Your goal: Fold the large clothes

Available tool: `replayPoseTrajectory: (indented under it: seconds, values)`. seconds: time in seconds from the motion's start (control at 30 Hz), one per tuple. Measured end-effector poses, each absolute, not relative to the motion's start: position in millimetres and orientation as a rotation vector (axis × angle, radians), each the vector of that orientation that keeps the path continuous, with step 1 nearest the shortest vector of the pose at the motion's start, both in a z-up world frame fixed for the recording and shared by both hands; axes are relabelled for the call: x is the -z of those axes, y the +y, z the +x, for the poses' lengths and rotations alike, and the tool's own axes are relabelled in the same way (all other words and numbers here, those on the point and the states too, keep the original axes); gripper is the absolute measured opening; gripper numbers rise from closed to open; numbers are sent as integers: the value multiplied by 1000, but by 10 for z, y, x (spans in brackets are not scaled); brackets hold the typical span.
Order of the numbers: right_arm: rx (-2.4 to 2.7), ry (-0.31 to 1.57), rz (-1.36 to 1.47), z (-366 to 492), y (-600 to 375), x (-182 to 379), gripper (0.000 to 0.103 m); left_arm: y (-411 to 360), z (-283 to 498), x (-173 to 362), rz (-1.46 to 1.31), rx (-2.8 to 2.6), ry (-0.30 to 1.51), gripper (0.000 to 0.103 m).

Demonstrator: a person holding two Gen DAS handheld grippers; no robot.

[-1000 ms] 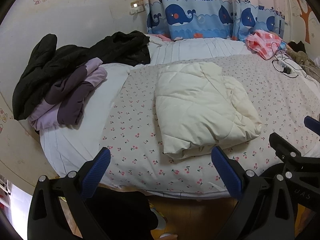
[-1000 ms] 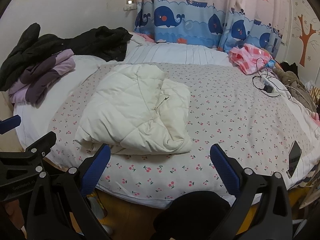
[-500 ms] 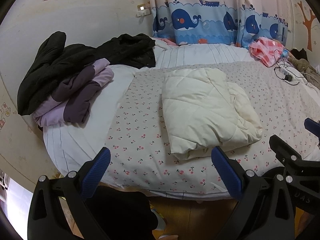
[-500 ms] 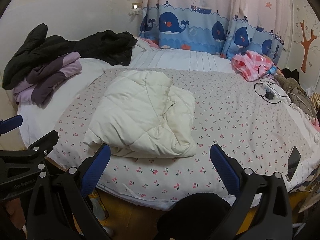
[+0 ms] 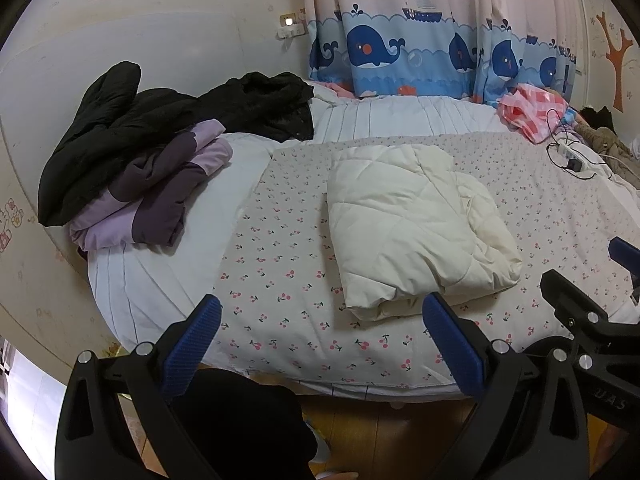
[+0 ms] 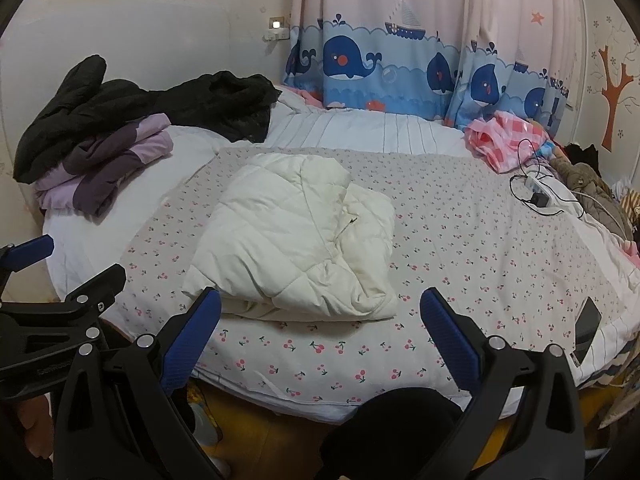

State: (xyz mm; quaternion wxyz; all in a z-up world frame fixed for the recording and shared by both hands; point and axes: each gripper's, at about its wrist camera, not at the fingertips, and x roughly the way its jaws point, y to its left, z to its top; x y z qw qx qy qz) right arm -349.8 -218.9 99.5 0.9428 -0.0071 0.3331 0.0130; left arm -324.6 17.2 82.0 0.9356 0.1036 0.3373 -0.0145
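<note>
Lying folded at the centre of both views, the cream jacket [image 5: 416, 224] rests on the cherry-print blanket [image 5: 288, 280]. The left gripper [image 5: 320, 340] and right gripper [image 6: 320, 332] hang at the lower edge, jaws spread wide and empty, apart from the jacket. A pile of dark clothes [image 5: 140, 160] sits upper left

Whale-print curtain [image 5: 420, 52] behind the bed; power strip [image 6: 538, 190] and dark phone [image 6: 586, 322] on cherry-print sheet [image 5: 288, 276]
</note>
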Motion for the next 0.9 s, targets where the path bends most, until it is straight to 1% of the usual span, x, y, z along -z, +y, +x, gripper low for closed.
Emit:
replayPoseTrajectory:
  seconds: [0.9]
  values:
    - [-43, 676, -49, -3591, -1966, -1039, 96, 359, -3339, -854, 174, 27, 677, 97]
